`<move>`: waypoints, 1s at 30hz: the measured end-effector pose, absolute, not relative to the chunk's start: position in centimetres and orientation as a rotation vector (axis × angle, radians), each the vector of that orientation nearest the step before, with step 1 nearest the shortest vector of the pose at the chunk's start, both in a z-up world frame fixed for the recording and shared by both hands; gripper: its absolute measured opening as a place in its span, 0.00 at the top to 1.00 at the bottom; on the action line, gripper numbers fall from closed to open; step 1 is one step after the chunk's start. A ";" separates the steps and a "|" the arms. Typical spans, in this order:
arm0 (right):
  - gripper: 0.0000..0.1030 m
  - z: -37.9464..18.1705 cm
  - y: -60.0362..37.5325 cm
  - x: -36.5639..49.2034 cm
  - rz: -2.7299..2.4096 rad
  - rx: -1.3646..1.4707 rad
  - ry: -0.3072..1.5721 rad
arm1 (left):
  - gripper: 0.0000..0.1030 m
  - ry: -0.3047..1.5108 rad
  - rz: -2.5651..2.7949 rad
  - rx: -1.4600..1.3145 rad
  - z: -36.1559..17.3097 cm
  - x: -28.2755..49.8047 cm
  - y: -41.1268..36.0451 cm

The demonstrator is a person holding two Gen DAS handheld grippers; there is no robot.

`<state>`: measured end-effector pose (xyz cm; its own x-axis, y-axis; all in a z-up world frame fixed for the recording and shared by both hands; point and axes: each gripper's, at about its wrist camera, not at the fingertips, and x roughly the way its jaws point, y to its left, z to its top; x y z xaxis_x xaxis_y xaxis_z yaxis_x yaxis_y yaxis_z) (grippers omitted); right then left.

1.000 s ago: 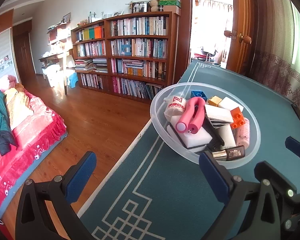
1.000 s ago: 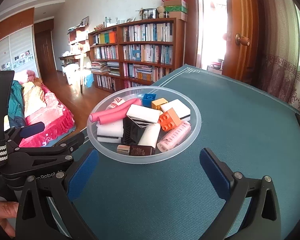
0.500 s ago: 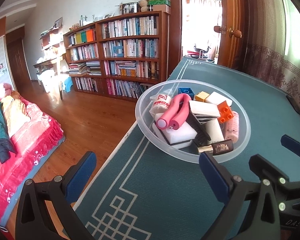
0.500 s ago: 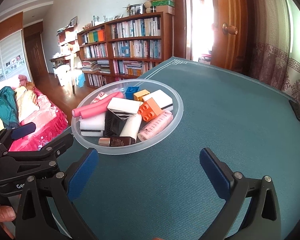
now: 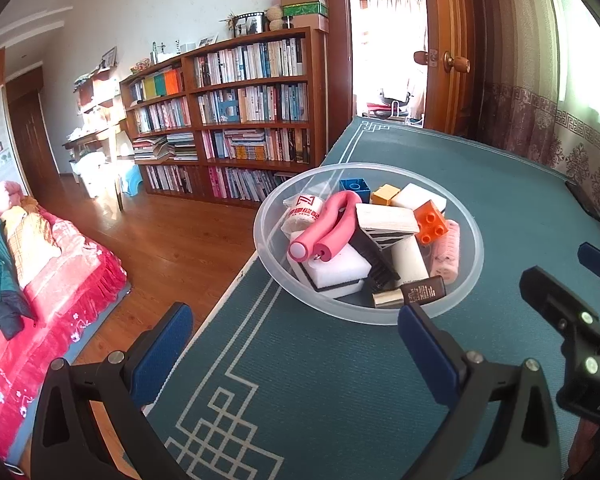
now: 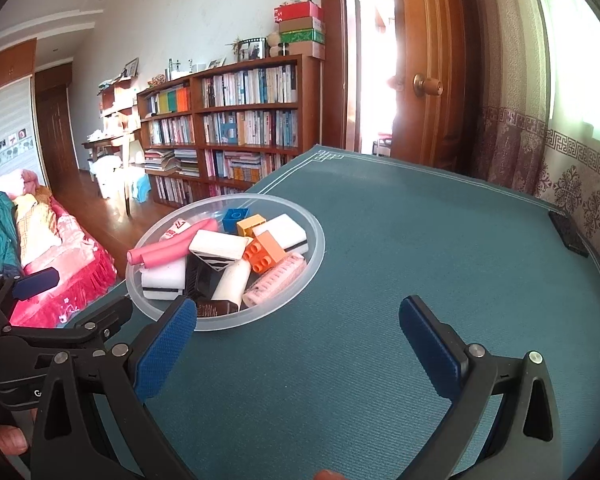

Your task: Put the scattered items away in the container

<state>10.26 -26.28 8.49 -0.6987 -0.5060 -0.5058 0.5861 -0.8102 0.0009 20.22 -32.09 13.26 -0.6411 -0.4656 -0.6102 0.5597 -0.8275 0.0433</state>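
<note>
Left gripper and right gripper both wide open, empty; clear bowl holds all items, so task looks complete

The print on the brown bottle is too small to read; the black brush lies mostly buried under the white blocks; a dark flat object at the table's far right stays unidentifiable.

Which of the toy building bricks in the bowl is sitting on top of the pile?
The orange brick. It rests tilted on the other items in the bowl, while the blue brick and yellow brick sit lower, at the back.
</note>
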 end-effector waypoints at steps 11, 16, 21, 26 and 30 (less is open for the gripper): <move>0.00 8.8 -26.5 10.7 -2.394 0.686 0.200 | 0.00 0.204 -2.414 0.817 13.5 21.1 -32.1; 0.00 9.0 -26.7 11.5 -2.454 0.631 0.257 | 0.00 0.216 -2.412 0.816 13.5 21.3 -32.3; 0.00 9.3 -27.2 11.9 -2.455 0.586 0.291 | 0.00 0.219 -2.408 0.807 13.5 21.6 -32.5; 0.00 8.9 -28.1 11.4 -2.381 0.624 0.275 | 0.00 0.225 -2.399 0.812 13.3 21.6 -32.7; 0.00 8.5 -28.4 11.9 -2.380 0.584 0.317 | 0.00 0.235 -2.387 0.816 13.2 21.6 -33.1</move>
